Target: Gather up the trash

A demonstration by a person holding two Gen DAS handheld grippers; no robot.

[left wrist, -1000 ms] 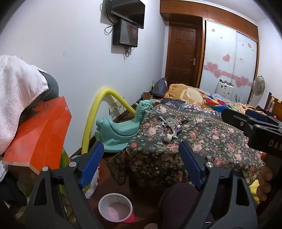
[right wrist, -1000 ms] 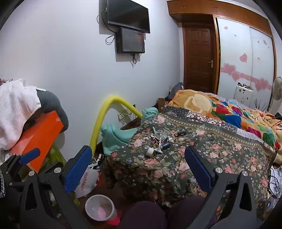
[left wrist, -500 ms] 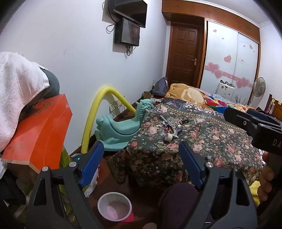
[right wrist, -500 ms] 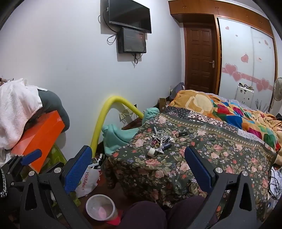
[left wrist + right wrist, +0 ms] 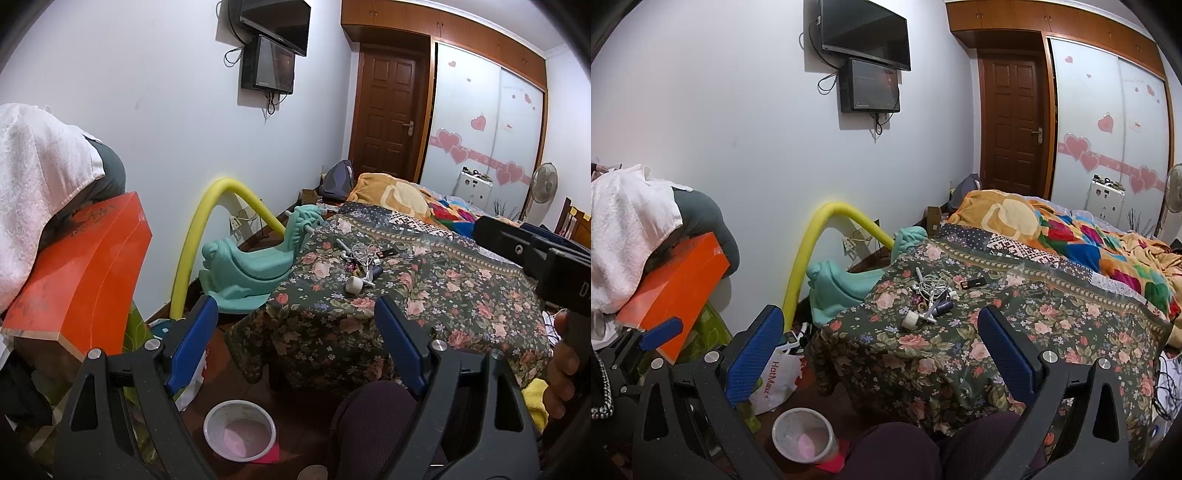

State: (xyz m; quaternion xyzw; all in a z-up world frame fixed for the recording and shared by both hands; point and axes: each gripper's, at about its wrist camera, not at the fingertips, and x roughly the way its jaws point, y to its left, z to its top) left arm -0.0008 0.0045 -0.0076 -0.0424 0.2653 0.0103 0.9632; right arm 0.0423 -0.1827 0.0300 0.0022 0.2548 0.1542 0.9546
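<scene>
Both grippers are hanging in the air above the floor, facing the bed corner. Left gripper [image 5: 295, 339]: jaws are sitting wide apart, nothing between the blue pads. Right gripper [image 5: 882, 350]: same, spread wide, holding nothing. In the left view the right gripper is showing at the right edge, with the person's fingers wrapping its handle.

Trash candidates are lying in a small pile [image 5: 932, 295] on the flowered bedspread [image 5: 1052, 332], near the corner of the bed: white tangled cable, a small white roll [image 5: 909, 319], a dark pen-like item, a black stick a bit further back. Pile is sitting well ahead of both sets of jaws, nothing touching it.

White bucket [image 5: 240, 430] is standing on the floor below, between the grippers' fingers, something pink inside. White shopping bag [image 5: 774, 378] is slumping just beside it. Orange box [image 5: 79, 275] is sitting at left under a white towel [image 5: 35, 184]. Teal rocking toy [image 5: 251, 264] and yellow foam tube [image 5: 195, 240] are standing against the wall.
</scene>
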